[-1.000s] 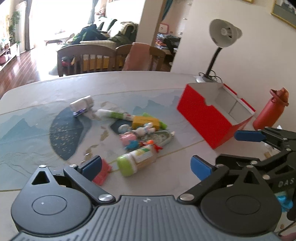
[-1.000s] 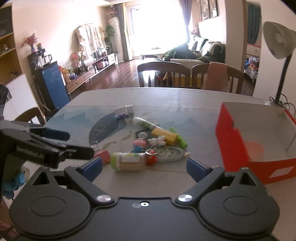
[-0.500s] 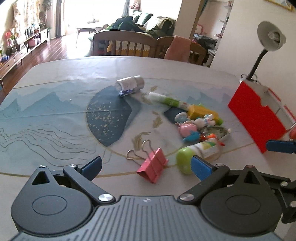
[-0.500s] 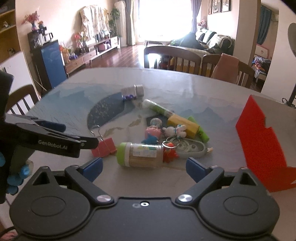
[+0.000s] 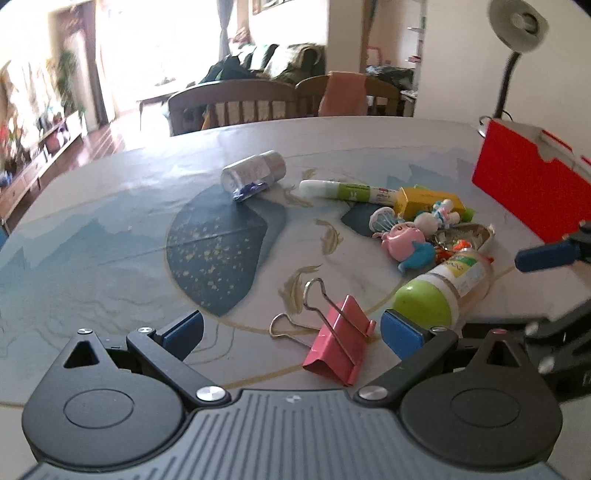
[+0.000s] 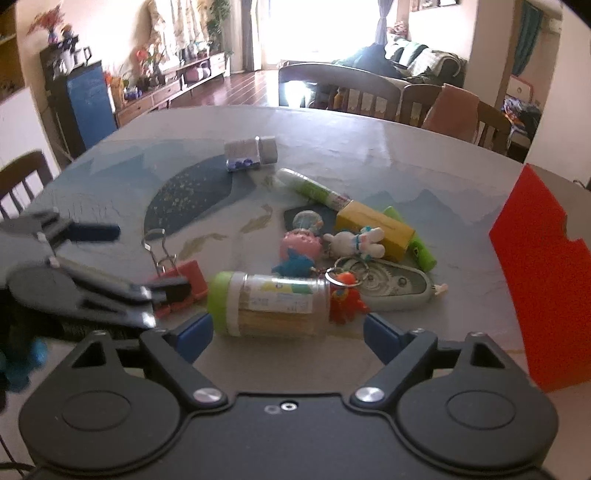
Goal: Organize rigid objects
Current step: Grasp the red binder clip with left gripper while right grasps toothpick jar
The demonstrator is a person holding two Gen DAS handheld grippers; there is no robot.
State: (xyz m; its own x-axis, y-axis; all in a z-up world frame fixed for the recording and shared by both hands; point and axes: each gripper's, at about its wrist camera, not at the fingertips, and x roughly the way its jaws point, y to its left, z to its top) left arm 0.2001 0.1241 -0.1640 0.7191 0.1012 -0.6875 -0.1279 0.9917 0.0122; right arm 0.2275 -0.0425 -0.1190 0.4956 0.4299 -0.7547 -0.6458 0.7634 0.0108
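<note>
A pink binder clip (image 5: 338, 343) lies on the table between my open left gripper's (image 5: 293, 332) fingers, nearer the right one; it also shows in the right wrist view (image 6: 184, 282). A green-capped jar (image 6: 271, 304) lies on its side between my open right gripper's (image 6: 286, 332) fingers. Behind it lie a pile of small toys (image 6: 321, 245), a yellow box (image 6: 375, 229), a glue stick (image 6: 314, 190), a tape dispenser (image 6: 395, 288) and a silver can (image 6: 251, 151). The red box (image 6: 539, 273) stands at the right.
The left gripper reaches in from the left of the right wrist view (image 6: 92, 280). A desk lamp (image 5: 517, 33) stands behind the red box. Wooden chairs (image 5: 258, 99) line the table's far edge. The patterned table mat (image 5: 110, 240) spreads to the left.
Both grippers have moved closer to the table's objects. The left one swung left and now has the binder clip between its fingers. The right one has closed in on the jar.
</note>
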